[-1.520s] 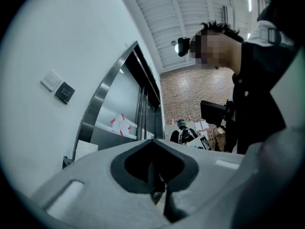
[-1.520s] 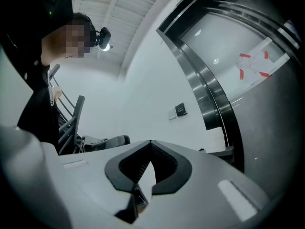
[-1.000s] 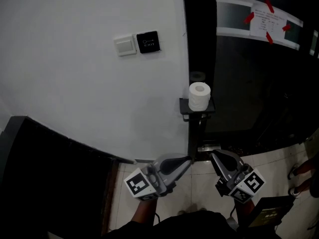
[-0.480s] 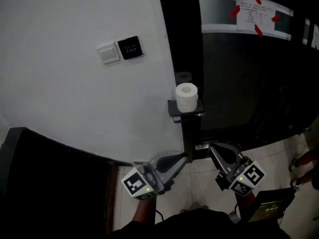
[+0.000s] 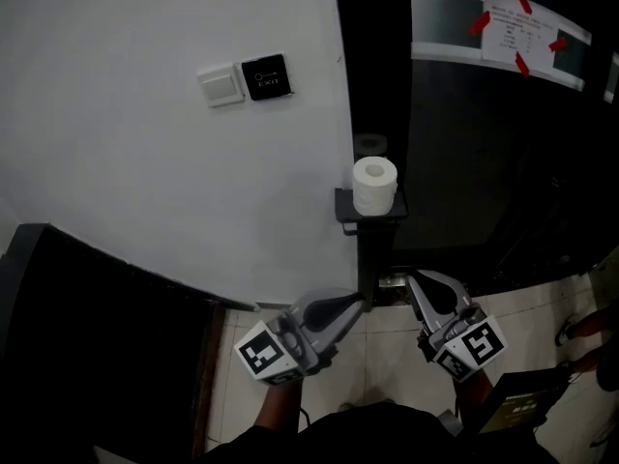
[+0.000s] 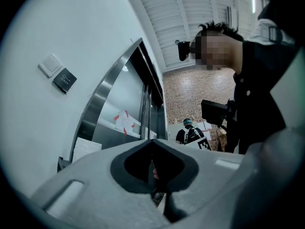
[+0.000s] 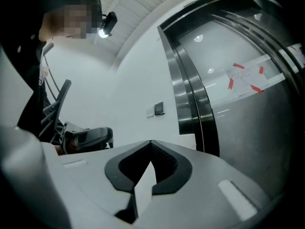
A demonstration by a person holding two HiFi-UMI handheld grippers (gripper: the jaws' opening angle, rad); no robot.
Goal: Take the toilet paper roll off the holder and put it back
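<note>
– How far along is this?

– Hard to call. The toilet paper roll [image 5: 374,184] stands upright on its holder [image 5: 368,211], a small black shelf on the dark post beside the white wall [image 5: 145,182]. So either nothing has been lifted yet, or it is already back — I cannot tell which.

– And the grippers?

– Both are well below the roll and touch nothing. The left gripper [image 5: 350,304] has its jaws clenched together, with nothing between them. The right gripper [image 5: 419,281] is the same, closed and empty.

– So what would be left?

– If it hasn't started, all of it: open 1 gripper, reach up, take the roll off, then set it back.

– Counts?

– 1 roll, 1 holder, 2 grippers. On the wall, 1 white switch [image 5: 221,85] and 1 black button plate [image 5: 266,77] side by side. There is 1 paper notice [image 5: 522,35] stuck up with red tape. A dim round shape sits just above the roll — too dark to name.
</note>
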